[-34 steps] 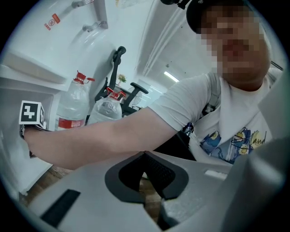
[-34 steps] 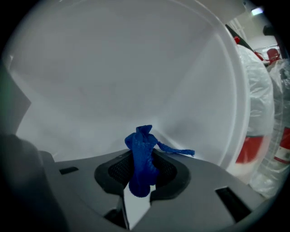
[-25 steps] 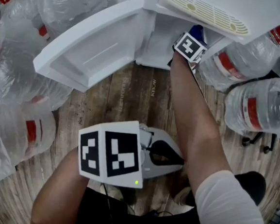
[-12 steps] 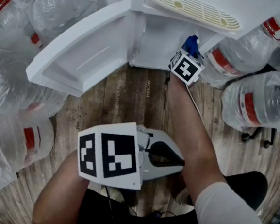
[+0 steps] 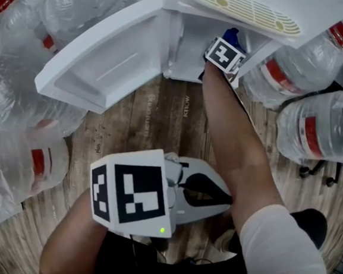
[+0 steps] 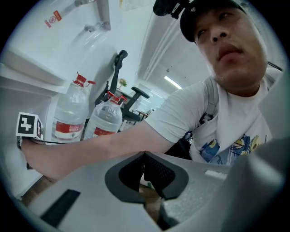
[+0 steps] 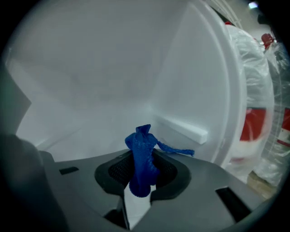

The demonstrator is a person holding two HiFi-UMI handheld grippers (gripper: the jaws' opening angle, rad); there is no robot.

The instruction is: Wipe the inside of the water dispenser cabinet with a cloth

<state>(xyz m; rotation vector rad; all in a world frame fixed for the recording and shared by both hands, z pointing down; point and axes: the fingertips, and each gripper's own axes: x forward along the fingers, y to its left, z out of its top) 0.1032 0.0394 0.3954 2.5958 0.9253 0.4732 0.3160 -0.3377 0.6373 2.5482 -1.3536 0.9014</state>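
Two views of jaws follow the head view, where the right hand-held gripper (image 5: 226, 53) reaches into the open cabinet (image 5: 187, 60), with the blue cloth (image 5: 231, 36) at its tip. The left hand-held gripper (image 5: 214, 197) sits low near the person's lap. In the left gripper view its jaws are together and empty. In the right gripper view the jaws are clamped on the cloth (image 7: 142, 158), inside the cabinet (image 7: 90, 77).

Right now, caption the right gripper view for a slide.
Right gripper, shut on a blue cloth, facing the white cabinet interior.
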